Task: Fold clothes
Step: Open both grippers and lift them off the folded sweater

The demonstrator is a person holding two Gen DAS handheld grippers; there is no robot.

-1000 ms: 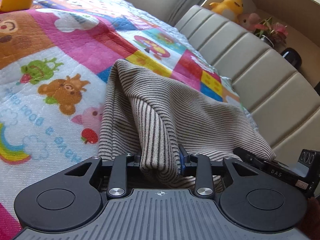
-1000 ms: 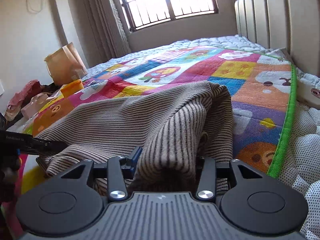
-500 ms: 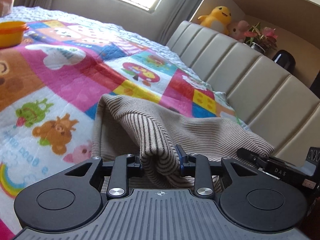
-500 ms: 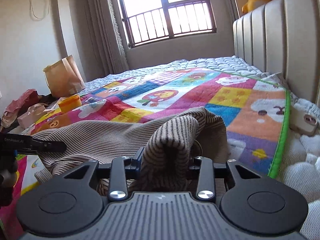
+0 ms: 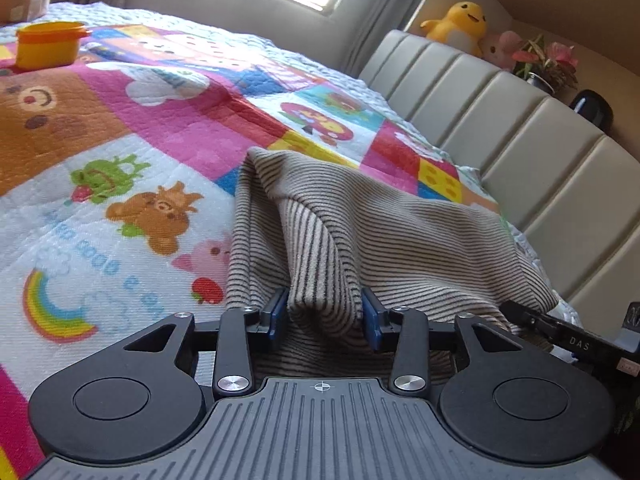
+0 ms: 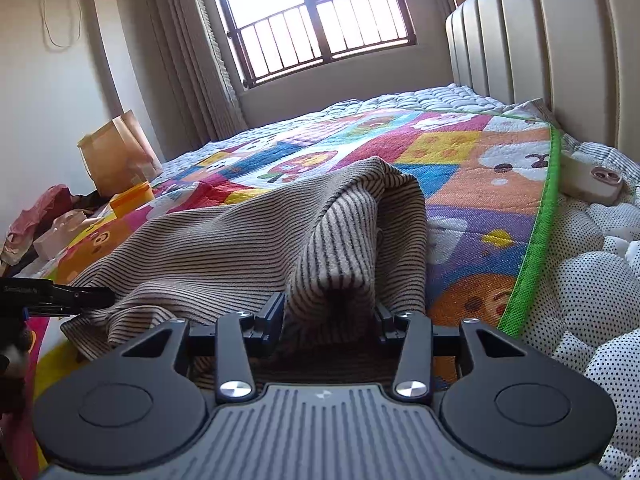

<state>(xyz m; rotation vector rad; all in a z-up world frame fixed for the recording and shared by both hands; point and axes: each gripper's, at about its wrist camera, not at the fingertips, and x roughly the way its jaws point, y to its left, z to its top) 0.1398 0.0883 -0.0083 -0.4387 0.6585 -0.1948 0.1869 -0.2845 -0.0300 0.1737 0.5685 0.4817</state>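
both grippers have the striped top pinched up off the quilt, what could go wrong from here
1. The left gripper and right gripper each hold only a bunched ridge of the striped top, so an uneven pull could slip one corner free.
2. The slack middle sags onto the quilt and may crease or drag it.

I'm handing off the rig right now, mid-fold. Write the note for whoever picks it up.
Left hand-held gripper: shut on a bunched edge of the striped garment.
Right hand-held gripper: shut on another bunched edge of the same garment.
The garment is lifted at both grips; its far part drapes down onto the colourful quilt on the bed, beside the padded headboard.
Done: both edges gripped and raised.
Left: carry the held edge over, lay it flat, release, then make any further folds. No finished fold is visible yet.
An orange container sits farther off on the quilt, away from the garment.
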